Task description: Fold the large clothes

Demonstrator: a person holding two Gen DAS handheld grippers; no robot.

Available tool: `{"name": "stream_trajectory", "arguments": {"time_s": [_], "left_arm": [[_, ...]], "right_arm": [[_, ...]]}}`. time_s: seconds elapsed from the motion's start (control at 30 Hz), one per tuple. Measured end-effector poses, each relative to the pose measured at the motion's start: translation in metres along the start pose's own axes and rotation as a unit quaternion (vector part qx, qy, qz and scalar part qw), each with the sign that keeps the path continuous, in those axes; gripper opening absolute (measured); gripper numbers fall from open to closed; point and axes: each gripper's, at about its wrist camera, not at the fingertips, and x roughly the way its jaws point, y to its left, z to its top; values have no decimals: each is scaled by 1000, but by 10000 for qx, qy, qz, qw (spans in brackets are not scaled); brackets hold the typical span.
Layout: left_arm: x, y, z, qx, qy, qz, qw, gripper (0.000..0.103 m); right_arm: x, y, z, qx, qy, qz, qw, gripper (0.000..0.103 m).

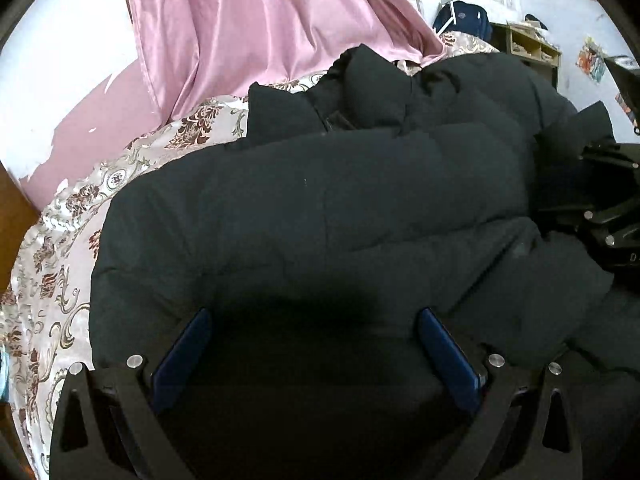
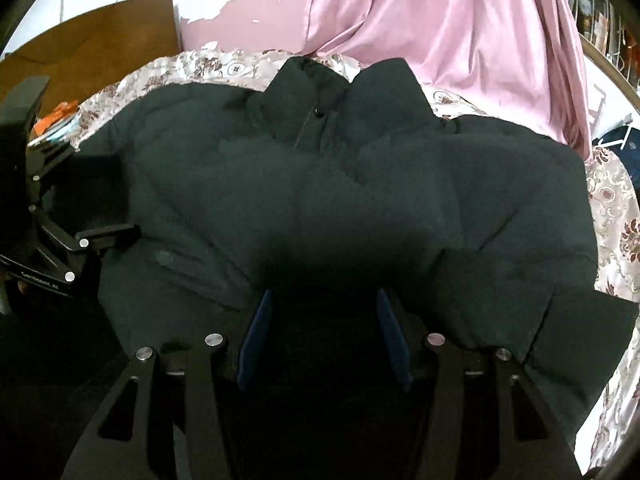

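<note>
Jacket [image 2: 320, 200] lengthwise, collar [image 2: 320, 92] toward curtain [image 2: 440, 20]

Black-framed tongs [image 1: 314, 316] with blue pads [image 1: 182, 356] and silver screws.

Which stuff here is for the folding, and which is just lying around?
For the folding:
black puffy jacket
left gripper, open
right gripper, open

Just lying around:
flowery bedspread, under the jacket
pink curtain
brown board
blue bag
wooden shelf
</note>
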Motion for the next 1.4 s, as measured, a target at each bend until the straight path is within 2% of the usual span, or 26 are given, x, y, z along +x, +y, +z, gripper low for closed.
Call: {"name": "stream_trajectory", "arguments": {"time_s": [0.23, 0.57, 1.0, 1.07, 1.1, 1.13, 1.2, 1.27, 1.3, 1.4], "left_arm": [[6, -8, -3, 106, 55, 152, 9998, 103], [12, -9, -2, 154, 175, 132, 9996, 103], [6, -7, -5, 54, 4, 67, 10000, 103], [1, 0, 2, 12, 200, -215, 9996, 103], [-4, 7, 11, 82, 447, -407, 9981, 103], [-10, 12, 19, 180, 578, -469, 9971, 103], [-31, 27, 39, 476, 655, -415, 9959, 103], [-55, 49, 61, 607, 535, -303, 9963, 103], [-65, 63, 75, 604, 495, -260, 9966, 103], [-72, 91, 107, 425, 406, 59, 9983, 103]], "right_arm": [[6, 2, -4, -40, 26, -40, 10000, 51], [13, 0, -6, -46, 115, -14, 9999, 52], [10, -3, -5, -21, 36, 206, 9998, 60], [9, -3, 4, 21, 309, 278, 9991, 64], [9, -5, 9, 127, 485, 294, 9983, 64], [6, -7, 19, 388, 762, 318, 9958, 64], [-6, -15, 35, 1039, 990, 507, 9883, 67], [-20, -22, 54, 1482, 928, 803, 9813, 71], [-24, -24, 66, 1509, 909, 790, 9812, 74], [-26, -26, 115, 1205, 657, 268, 9902, 77]]}}
